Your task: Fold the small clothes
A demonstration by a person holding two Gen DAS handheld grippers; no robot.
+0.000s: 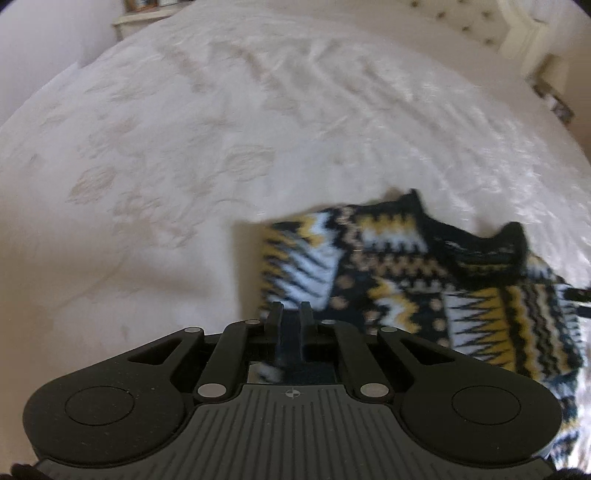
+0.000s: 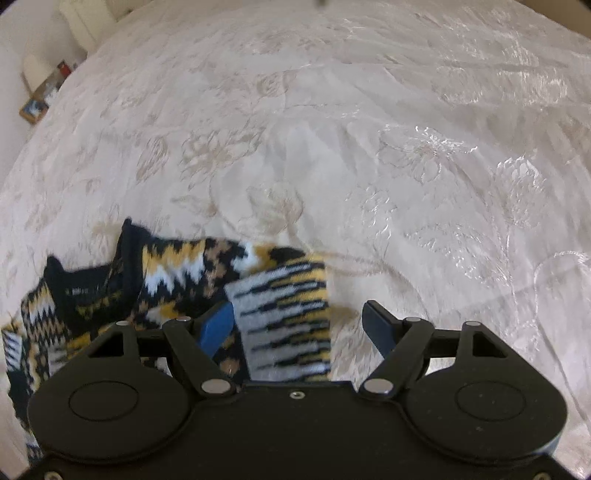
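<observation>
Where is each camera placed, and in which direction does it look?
Left wrist: on the left tongs, facing forward over the bedspread; shut tongs grip the patterned sweater.
Right wrist: on the right tongs, facing forward; tongs open astride a folded sleeve.
Shared: the same sweater and bedspread.

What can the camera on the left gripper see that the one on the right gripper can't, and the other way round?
Only the left wrist view shows the left gripper, jaws nearly shut with dark knit between them, plus a buttoned cream headboard. Only the right wrist view shows the right gripper, jaws wide open around a folded-in sleeve. Both show the black, yellow and white zigzag-patterned knitted sweater lying on the cream embroidered bedspread.
</observation>
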